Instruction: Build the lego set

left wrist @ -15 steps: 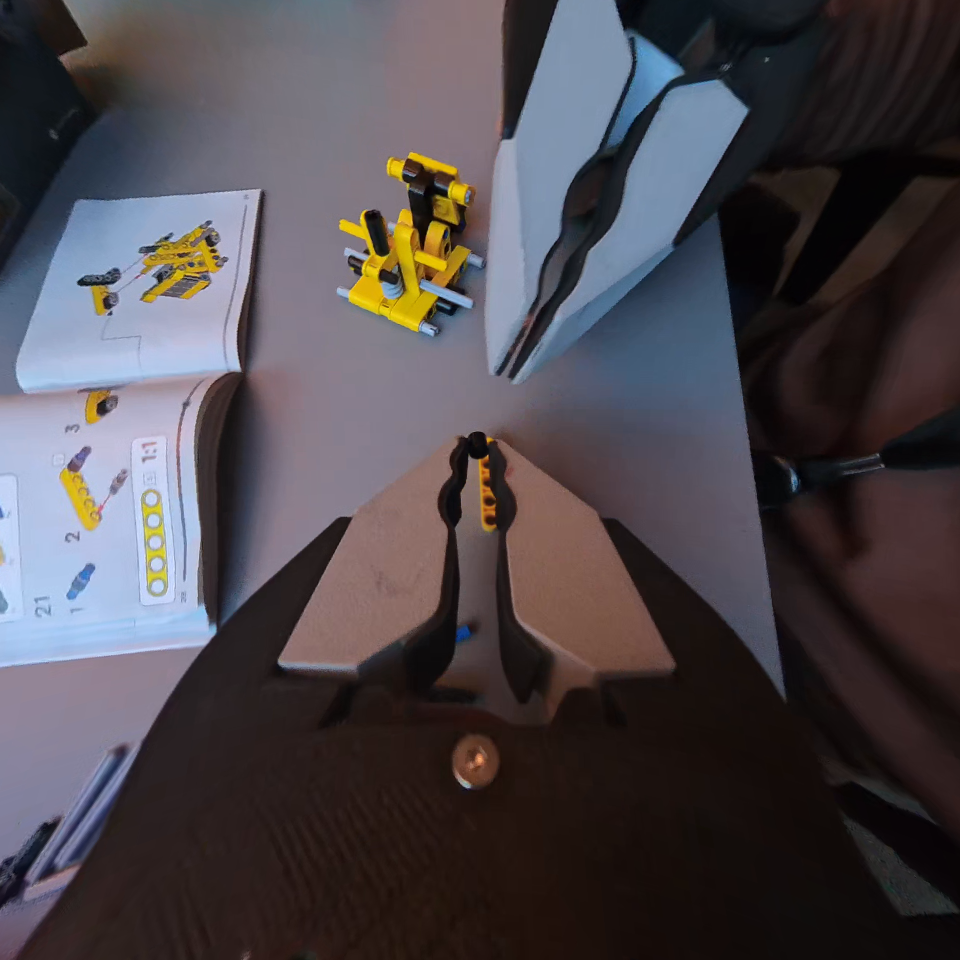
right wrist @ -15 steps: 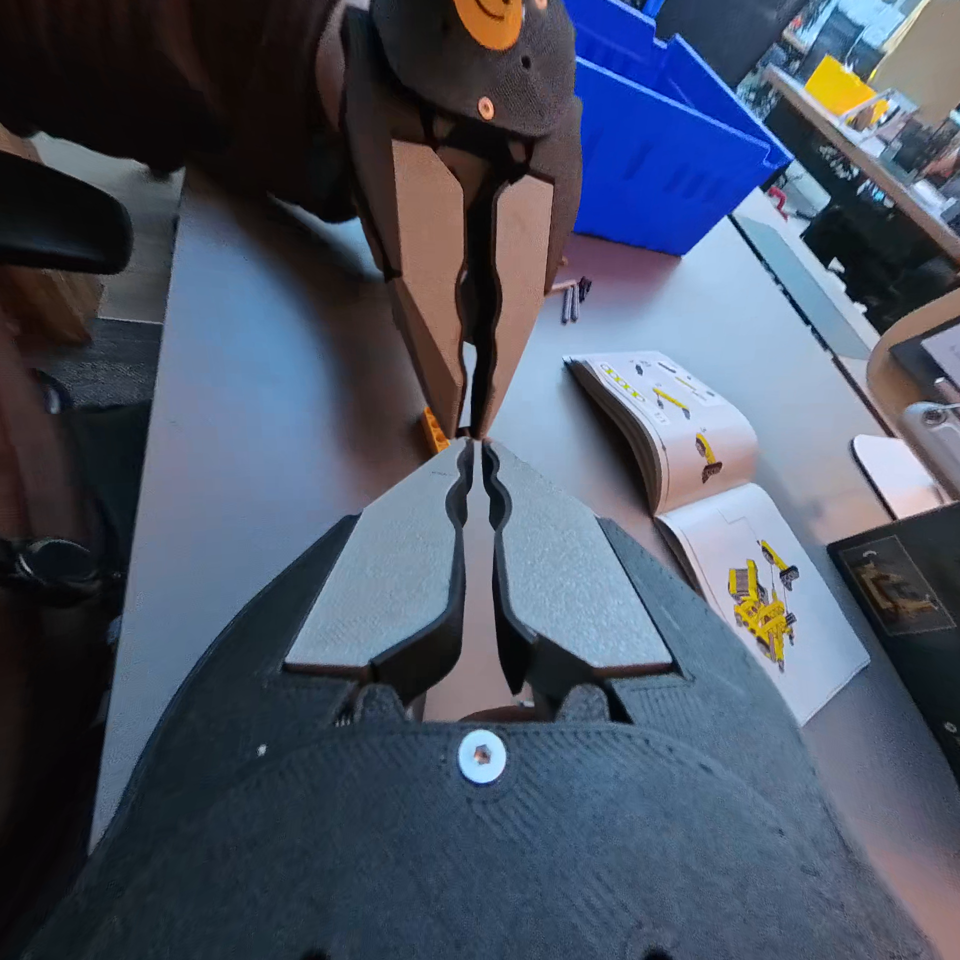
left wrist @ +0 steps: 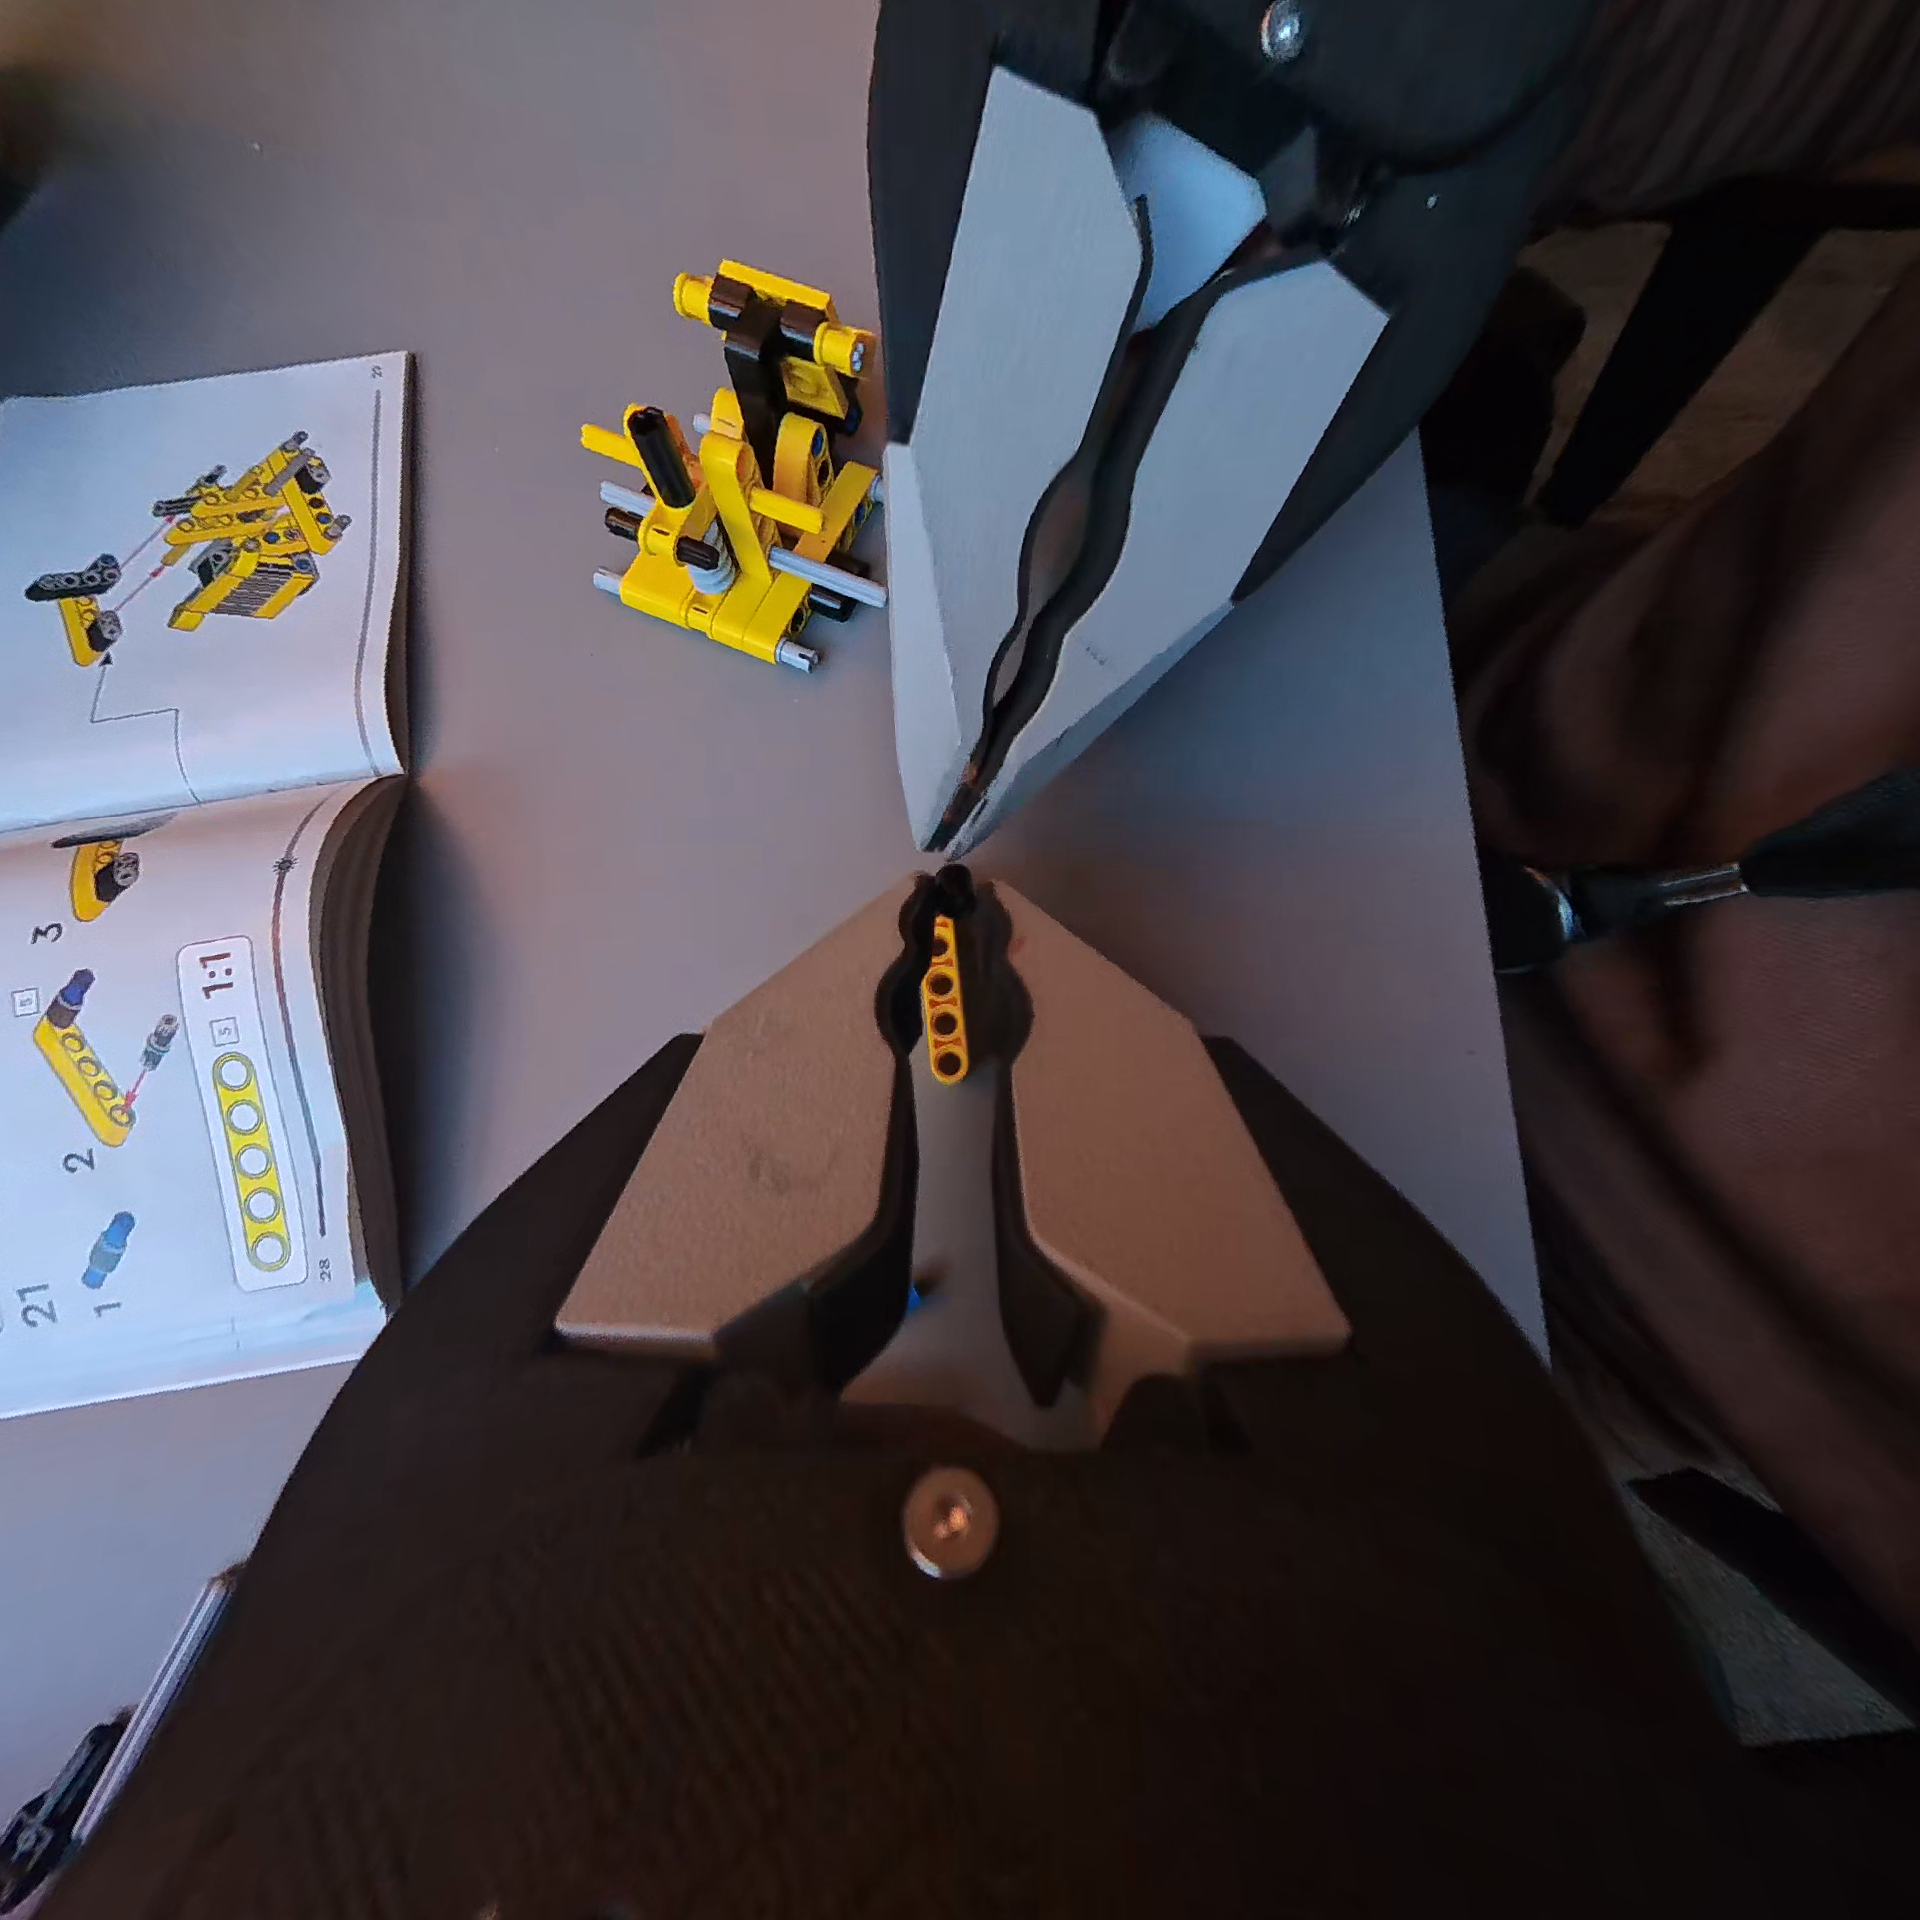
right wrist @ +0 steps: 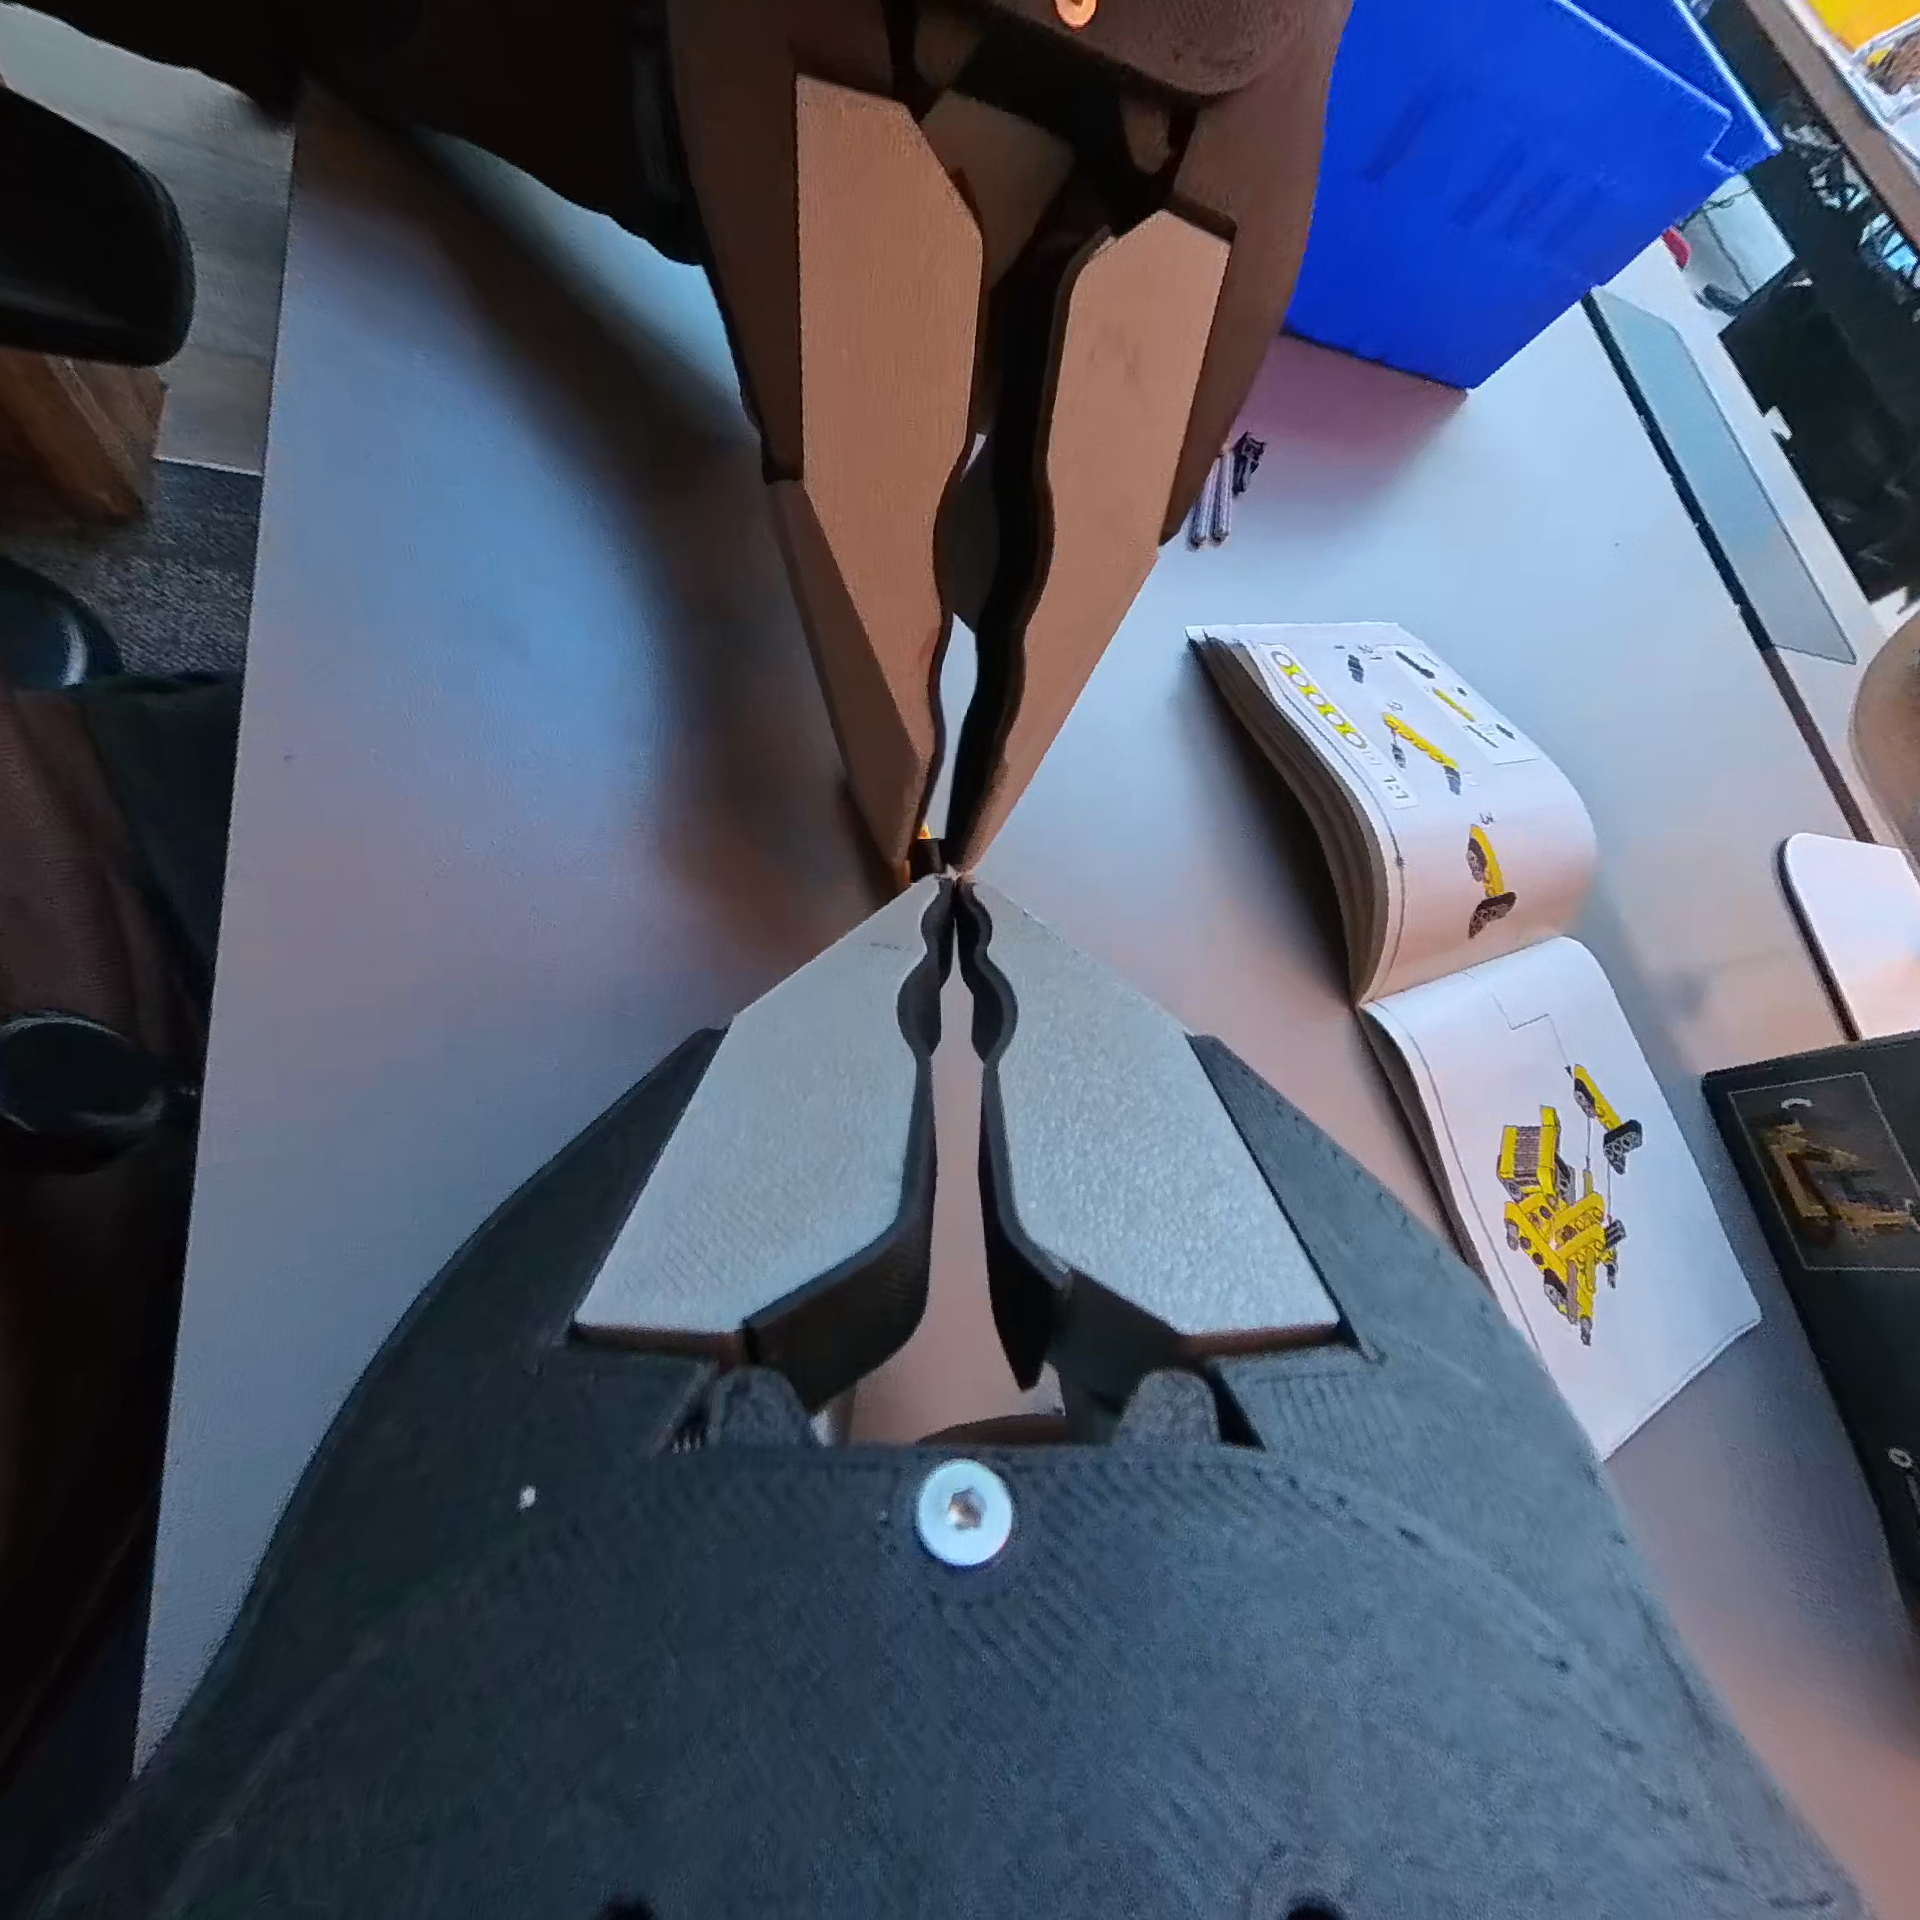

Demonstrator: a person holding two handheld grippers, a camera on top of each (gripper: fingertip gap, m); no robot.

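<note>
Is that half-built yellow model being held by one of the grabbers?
No, the yellow model stands free on the grey table, while the left gripper holds only a small yellow beam.

The right claw [left wrist: 956, 831] has closed in tip to tip on the left claw [left wrist: 951, 904], whose yellow beam [left wrist: 948, 1023] shows more

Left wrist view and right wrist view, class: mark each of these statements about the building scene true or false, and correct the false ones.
1. The left tool grips a yellow beam with holes. True.
2. The half-built yellow model is held by the right tool. False: it stands alone on the table.
3. The instruction booklet lies open. True.
4. The blue bin sits on the booklet. False: it stands apart, farther back.
5. The two tools' tips meet almost end to end. True.
</note>
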